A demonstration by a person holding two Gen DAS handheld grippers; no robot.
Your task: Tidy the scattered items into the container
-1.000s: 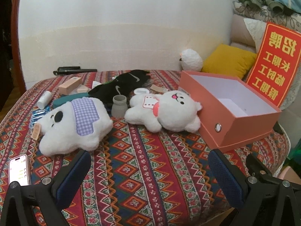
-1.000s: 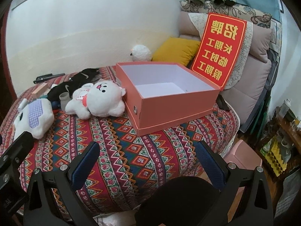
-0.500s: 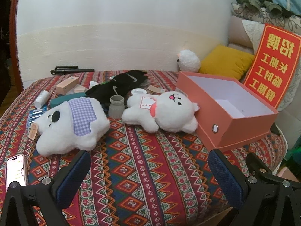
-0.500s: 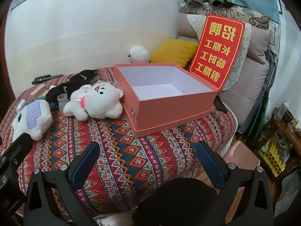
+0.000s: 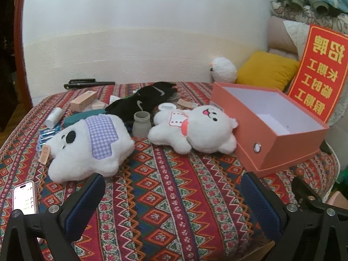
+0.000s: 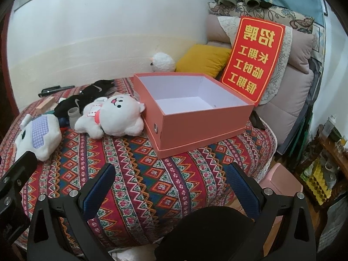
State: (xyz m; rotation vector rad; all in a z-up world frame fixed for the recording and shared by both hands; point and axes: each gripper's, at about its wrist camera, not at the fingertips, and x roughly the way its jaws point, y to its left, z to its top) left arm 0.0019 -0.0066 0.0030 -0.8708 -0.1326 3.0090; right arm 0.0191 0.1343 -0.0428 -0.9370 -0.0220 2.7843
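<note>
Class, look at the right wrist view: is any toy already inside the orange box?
No. The orange box shows only its bare white floor; the white plush bear lies outside, against its wall.

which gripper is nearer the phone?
Left. The phone lies on the bedspread just beside the left gripper, by its left finger. The right gripper hovers further right, before the pink box.

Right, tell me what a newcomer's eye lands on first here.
Probably the open salmon-pink box on the right of the patterned bedspread, empty, with a red sign with gold characters propped behind it. Next, two white plush toys: one lying against the box, another with a checked patch further left.
</note>
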